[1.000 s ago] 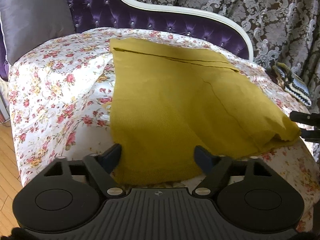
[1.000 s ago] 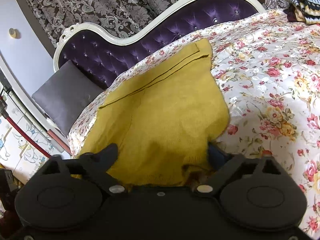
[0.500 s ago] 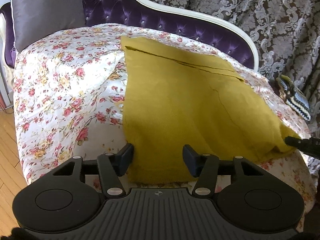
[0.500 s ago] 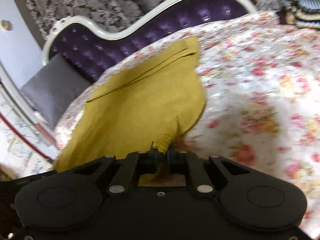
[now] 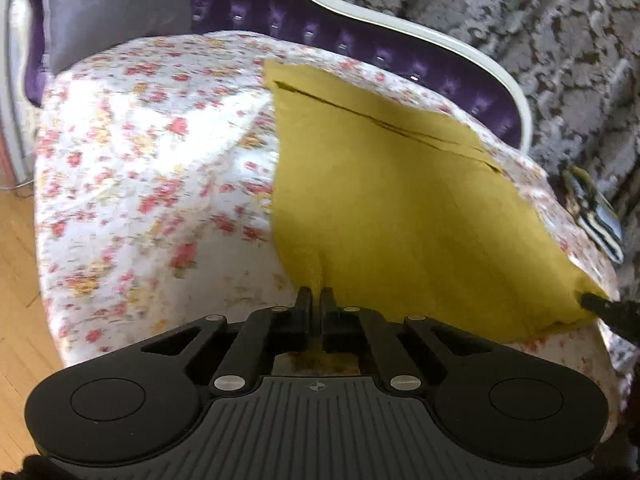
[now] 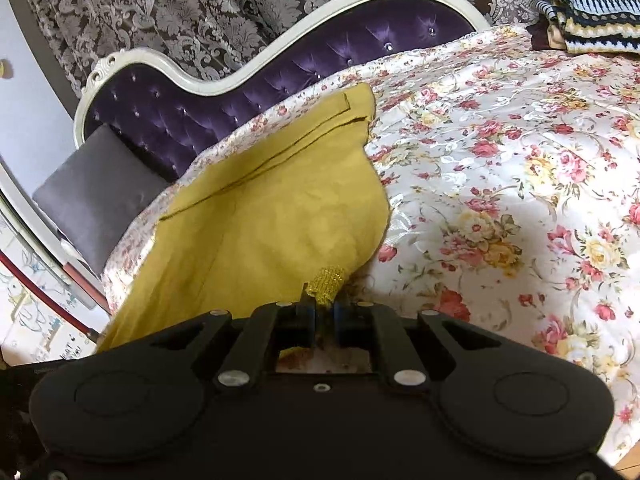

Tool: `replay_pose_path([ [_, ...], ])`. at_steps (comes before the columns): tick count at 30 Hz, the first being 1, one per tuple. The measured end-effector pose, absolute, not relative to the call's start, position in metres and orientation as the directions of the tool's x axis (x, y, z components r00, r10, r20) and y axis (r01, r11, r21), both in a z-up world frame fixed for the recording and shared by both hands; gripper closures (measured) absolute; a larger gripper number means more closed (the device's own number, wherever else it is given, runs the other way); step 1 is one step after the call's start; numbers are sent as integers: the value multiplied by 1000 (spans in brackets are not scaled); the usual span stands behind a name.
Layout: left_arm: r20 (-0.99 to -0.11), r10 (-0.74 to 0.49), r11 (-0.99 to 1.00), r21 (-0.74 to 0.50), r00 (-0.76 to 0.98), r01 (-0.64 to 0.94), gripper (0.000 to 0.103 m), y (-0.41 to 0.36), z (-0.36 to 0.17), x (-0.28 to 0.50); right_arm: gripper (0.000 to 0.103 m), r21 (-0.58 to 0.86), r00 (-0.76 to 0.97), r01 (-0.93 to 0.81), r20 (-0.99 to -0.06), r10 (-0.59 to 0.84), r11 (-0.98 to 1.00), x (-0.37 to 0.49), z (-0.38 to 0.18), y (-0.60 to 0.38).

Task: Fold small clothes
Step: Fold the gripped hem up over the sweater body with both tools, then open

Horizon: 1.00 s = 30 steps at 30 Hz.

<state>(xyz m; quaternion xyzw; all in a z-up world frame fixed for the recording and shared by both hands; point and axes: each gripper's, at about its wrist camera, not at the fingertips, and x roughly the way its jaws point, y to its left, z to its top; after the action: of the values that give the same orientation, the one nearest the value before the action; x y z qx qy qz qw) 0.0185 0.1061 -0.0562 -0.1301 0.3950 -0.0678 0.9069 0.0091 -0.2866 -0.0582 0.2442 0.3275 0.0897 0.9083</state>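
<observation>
A mustard-yellow knit garment [image 5: 384,208] lies spread on a floral bedspread [image 5: 152,184]. My left gripper [image 5: 316,300] is shut on the garment's near left corner, a pinch of cloth bunched between its jaws. In the left wrist view the right gripper [image 5: 588,302] grips the near right corner at the frame's right edge. In the right wrist view the garment [image 6: 272,216] stretches away to the upper left, and my right gripper [image 6: 324,306] is shut on a rolled bit of its hem. The cloth is pulled taut between both corners.
A purple tufted headboard [image 6: 280,76] with a white frame runs behind the bed, and a grey cushion [image 5: 116,4] leans at its end. A striped folded knit [image 6: 588,12] lies at the far side of the bed. Wooden floor [image 5: 16,280] shows to the left, patterned curtains behind.
Both grippers have closed on the garment's near corners, the right one first, then the left. The left gripper edged toward the cloth, and the corners now rise in small pinched ridges.
</observation>
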Motion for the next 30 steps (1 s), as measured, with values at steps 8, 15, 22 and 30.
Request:
replay_pose_path([
  [8,-632,-286,916,-401,720,11,99,121,-31,23,87,585,804,-41,-462,374,810,14,-45,-293],
  [15,-559,-336,876,-482,759,33,99,127,-9,40,87,612,827,-78,-401,394,787,32,-29,-295],
  [22,-495,-339,864,-500,800,57,99,134,13,72,87,629,851,-110,-340,399,770,66,-13,-304],
  [30,-440,-338,868,-487,832,96,99,139,30,126,87,614,869,-153,-289,401,775,129,9,-314],
])
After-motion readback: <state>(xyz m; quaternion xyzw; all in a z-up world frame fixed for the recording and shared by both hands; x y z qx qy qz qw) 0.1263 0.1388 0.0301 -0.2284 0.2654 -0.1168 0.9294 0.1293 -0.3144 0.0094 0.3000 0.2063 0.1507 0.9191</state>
